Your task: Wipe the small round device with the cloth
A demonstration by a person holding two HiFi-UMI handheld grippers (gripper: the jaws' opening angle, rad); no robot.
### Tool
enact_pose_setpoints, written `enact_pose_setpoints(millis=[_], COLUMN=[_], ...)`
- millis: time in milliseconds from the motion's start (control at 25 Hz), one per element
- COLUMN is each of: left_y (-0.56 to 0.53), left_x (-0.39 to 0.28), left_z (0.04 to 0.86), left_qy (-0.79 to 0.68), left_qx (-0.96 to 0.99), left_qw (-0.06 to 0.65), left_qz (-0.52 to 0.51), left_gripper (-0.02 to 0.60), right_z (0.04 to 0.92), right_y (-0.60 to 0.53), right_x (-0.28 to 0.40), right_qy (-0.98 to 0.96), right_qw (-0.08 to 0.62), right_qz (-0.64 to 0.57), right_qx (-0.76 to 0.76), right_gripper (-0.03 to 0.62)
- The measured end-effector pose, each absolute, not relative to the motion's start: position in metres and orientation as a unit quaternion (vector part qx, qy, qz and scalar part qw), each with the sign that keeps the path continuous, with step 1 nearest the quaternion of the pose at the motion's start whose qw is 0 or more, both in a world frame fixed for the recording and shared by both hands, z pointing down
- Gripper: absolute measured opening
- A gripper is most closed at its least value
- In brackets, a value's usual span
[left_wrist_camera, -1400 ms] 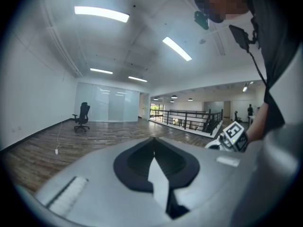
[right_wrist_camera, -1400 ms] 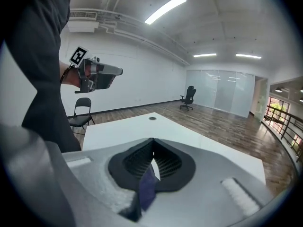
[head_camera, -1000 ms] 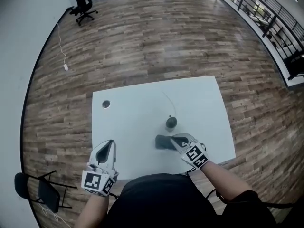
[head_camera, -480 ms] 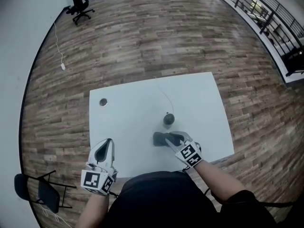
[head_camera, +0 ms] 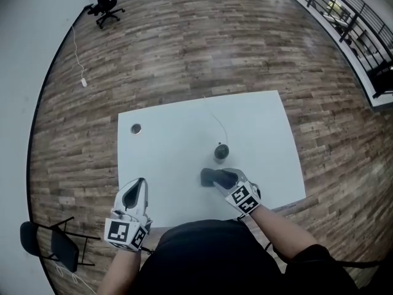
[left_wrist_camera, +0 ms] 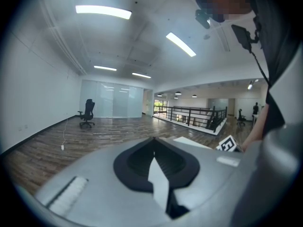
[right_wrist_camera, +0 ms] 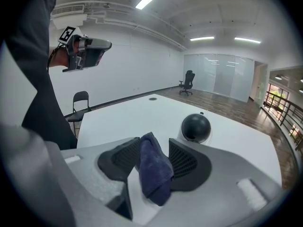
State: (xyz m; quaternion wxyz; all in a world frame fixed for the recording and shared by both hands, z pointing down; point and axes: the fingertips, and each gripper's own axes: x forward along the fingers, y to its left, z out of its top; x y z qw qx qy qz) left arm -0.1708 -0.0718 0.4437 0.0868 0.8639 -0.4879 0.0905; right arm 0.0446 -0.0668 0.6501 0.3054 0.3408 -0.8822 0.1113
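The right gripper [head_camera: 223, 180] is tilted down toward the desk [head_camera: 166, 146]. Its jaws have just been opening and now stand apart. A fold of the dark blue cloth [right_wrist_camera: 153, 170] stands up between them, loose rather than squeezed, and it slumps toward one pad. From above, the rest of the cloth is a dark bundle on the desk at the jaw tips, near the desk's front edge.

Just beyond those tips is the small round device [right_wrist_camera: 196, 127], a dark ball on a pale base. It stands upright on the white top, close to the cloth but not touching it. A thin cable [head_camera: 218, 125] runs from it toward the far edge of the desk.

The left gripper [left_wrist_camera: 154, 144] is well off to the side, by the desk's near left corner. It is held roughly level, with its jaws closed together and nothing between them. In the right gripper view it hangs in the air above desk height.

A small round hole [head_camera: 136, 128] sits near the far left corner of the desk. Around the desk is a wooden floor [head_camera: 202, 48], with a black folding chair [head_camera: 55, 244] just left of the person. A black office chair [head_camera: 103, 2] stands far off by the wall, and a dark railing [head_camera: 344, 11] runs along the right side of the room.
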Motion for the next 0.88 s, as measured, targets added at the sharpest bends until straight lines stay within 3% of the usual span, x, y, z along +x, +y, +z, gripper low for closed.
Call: enact_pose_setpoints(millis=[240, 880], left_y=[-0.072, -0.078], left_x=[-0.169, -0.170], left_z=[0.448, 0.449], left_qy=[-0.487, -0.484], left_qx=[0.863, 0.863], left_qw=[0.089, 0.097], left_qz=[0.100, 0.105], left_gripper=[0.008, 0.008], right_z=[0.668, 0.681], right_y=[-0.064, -0.063], right_x=[0.050, 0.038], right_qy=[-0.870, -0.866], right_qw=[0.344, 0.368], right_qz=[0.114, 0.119], right_qx=[0.334, 0.317], right_gripper=[0.209, 0.250])
